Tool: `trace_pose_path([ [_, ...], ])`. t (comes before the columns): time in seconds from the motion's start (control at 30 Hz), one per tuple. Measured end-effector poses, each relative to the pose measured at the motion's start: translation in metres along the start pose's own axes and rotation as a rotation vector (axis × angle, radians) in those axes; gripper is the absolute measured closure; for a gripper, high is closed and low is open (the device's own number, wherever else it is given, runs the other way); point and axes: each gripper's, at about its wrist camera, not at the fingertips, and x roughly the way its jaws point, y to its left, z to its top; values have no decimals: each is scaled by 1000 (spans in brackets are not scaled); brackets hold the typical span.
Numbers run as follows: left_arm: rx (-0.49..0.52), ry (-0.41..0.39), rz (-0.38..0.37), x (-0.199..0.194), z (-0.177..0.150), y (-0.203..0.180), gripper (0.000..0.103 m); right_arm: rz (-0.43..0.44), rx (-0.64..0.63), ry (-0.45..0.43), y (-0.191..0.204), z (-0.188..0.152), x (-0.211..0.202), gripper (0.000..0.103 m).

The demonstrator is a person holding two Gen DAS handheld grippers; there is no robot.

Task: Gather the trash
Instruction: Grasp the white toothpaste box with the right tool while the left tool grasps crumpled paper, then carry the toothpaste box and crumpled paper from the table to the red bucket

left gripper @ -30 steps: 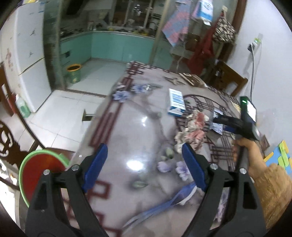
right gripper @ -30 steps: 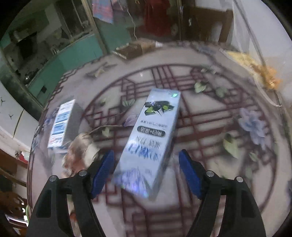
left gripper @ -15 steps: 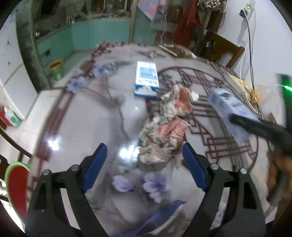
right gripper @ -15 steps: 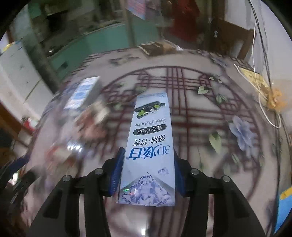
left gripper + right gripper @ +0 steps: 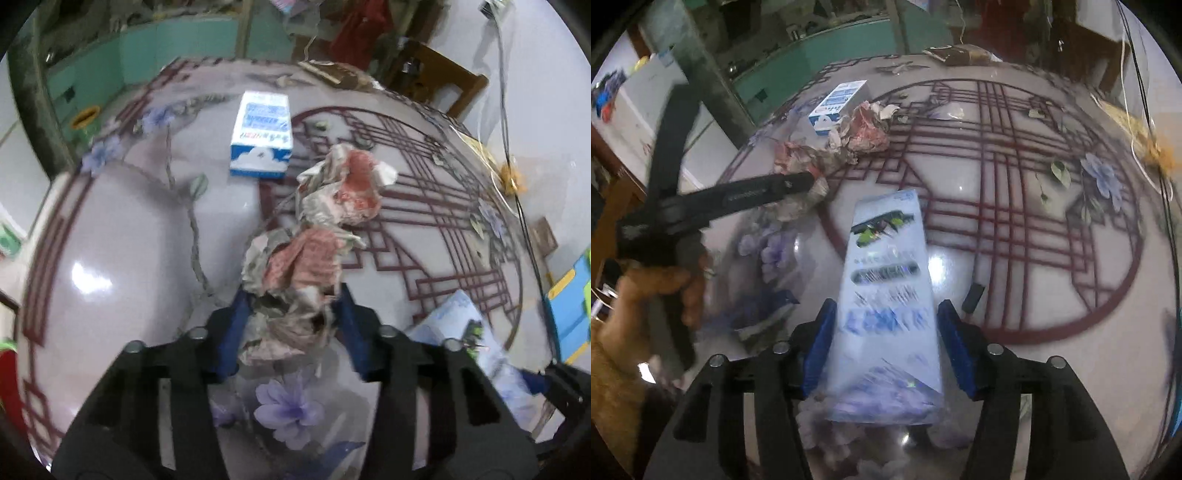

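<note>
Blue fingers (image 5: 236, 325) of the left gripper (image 5: 290, 326) pinch crumpled paper (image 5: 295, 280), seemingly firmly; right gripper (image 5: 886, 343) clamps a long box (image 5: 886, 295); lift both gently.

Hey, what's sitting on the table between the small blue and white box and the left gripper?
In the left wrist view, crumpled paper trash lies between the box and the left hand-held gripper.

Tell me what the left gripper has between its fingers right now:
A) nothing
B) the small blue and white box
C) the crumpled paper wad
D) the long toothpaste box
C: in the left wrist view the left gripper has its blue pads on either side of the near end of the crumpled paper wad; the small blue and white box lies beyond, untouched.
</note>
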Motion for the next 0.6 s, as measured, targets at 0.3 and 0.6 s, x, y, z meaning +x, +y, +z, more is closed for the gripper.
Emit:
trace_pose_path([
  [0.3,92,-85,3,-63,-14,-19,64,-99,-98,-38,14,1,12,34],
  [0.6,153,-243,69,-149,-38,-6,63,-137,-133,-15,26,-2,28,56],
])
